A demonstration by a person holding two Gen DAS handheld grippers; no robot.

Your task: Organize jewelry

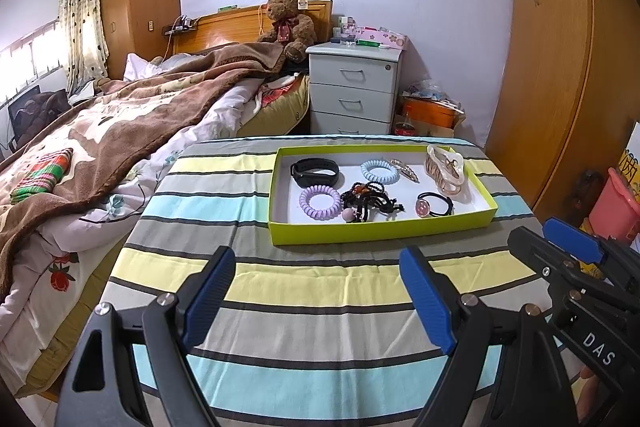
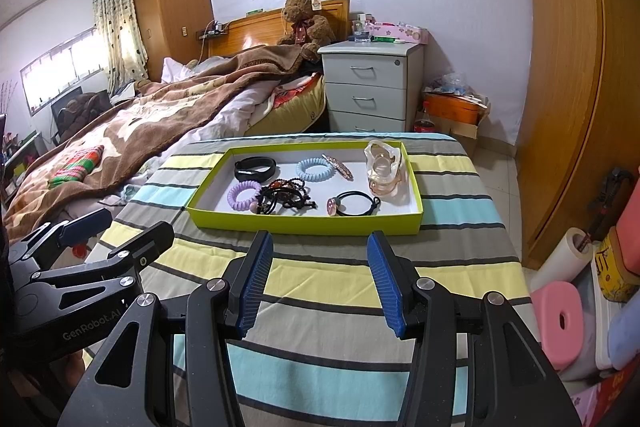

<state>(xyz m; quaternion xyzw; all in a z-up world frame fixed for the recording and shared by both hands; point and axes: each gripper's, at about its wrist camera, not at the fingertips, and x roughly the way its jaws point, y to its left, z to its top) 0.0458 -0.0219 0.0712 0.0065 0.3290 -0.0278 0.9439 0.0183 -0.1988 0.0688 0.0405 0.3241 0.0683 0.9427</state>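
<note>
A shallow lime-green box [image 1: 380,229] [image 2: 304,225] lies on the striped tablecloth. Inside are a black wristband [image 1: 315,171] [image 2: 255,168], a light blue coil hair tie [image 1: 380,171] [image 2: 315,169], a purple coil tie [image 1: 320,202] [image 2: 244,195], a tangle of black beaded cords [image 1: 370,201] [image 2: 286,199], a black elastic with a pink charm [image 1: 434,207] [image 2: 354,205], a metal hair clip [image 1: 406,169] [image 2: 338,165] and a pale claw clip [image 1: 446,169] [image 2: 384,169]. My left gripper [image 1: 320,267] and right gripper [image 2: 318,247] hover open and empty in front of the box.
The striped table [image 1: 280,291] [image 2: 328,367] abuts a bed with a brown blanket [image 1: 120,131] on the left. A white drawer cabinet [image 1: 354,89] stands behind, a wooden wardrobe [image 2: 568,87] to the right. Pink stool [image 2: 558,319] and bins crowd the floor at right.
</note>
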